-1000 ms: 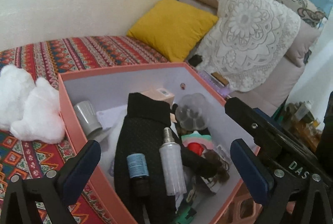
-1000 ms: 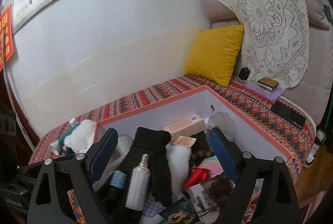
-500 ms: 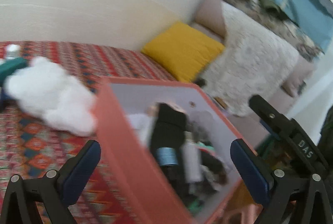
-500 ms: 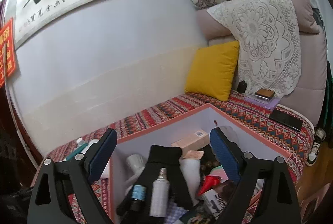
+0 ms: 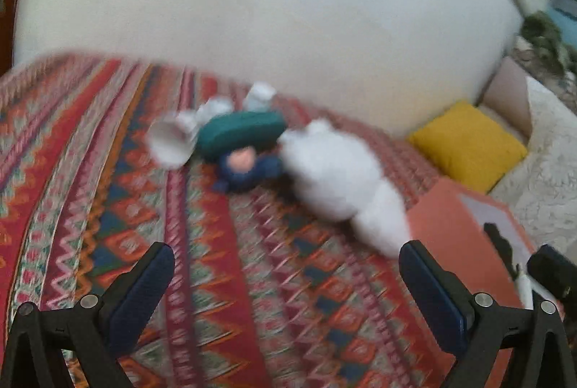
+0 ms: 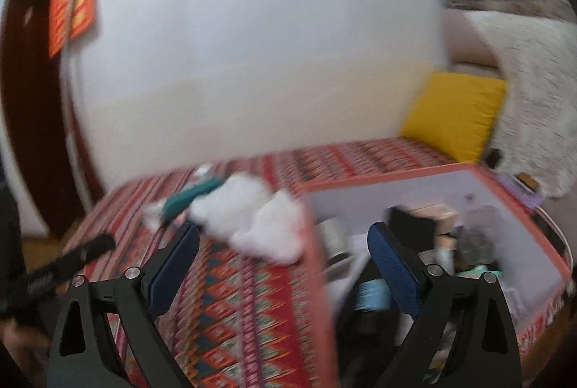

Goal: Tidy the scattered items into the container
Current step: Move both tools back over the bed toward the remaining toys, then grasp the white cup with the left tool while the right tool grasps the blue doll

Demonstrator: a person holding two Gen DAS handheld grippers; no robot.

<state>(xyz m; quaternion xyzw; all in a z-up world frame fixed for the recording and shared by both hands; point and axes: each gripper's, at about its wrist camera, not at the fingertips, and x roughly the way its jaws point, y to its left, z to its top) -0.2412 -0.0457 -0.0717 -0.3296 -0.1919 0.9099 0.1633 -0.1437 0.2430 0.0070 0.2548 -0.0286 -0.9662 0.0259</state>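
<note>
The patterned cloth (image 5: 223, 280) covers the whole surface, and the salmon box (image 6: 317, 265) stands on it at the right, already holding a black glove, bottles and other small things; both views are smeared by motion, so fine detail is lost. Outside the box, the white fluffy toy (image 5: 339, 179) is the largest loose item, lying just beside the box wall; it looks soft and very light, so a pinch deep into the middle of its bulk should hold where a surface tuft might slip. Behind it lies a green pouch (image 5: 241, 133), probably soft-sided and best taken across its narrow width; touching it is a small blue doll (image 5: 245, 168), soft and light; a white cup-like thing (image 5: 169, 144) beside them looks rigid and may roll. The left gripper (image 5: 285, 283) hangs spread wide and empty above the cloth; the right gripper (image 6: 285, 265) is likewise wide and empty, straddling the box's near wall.
</note>
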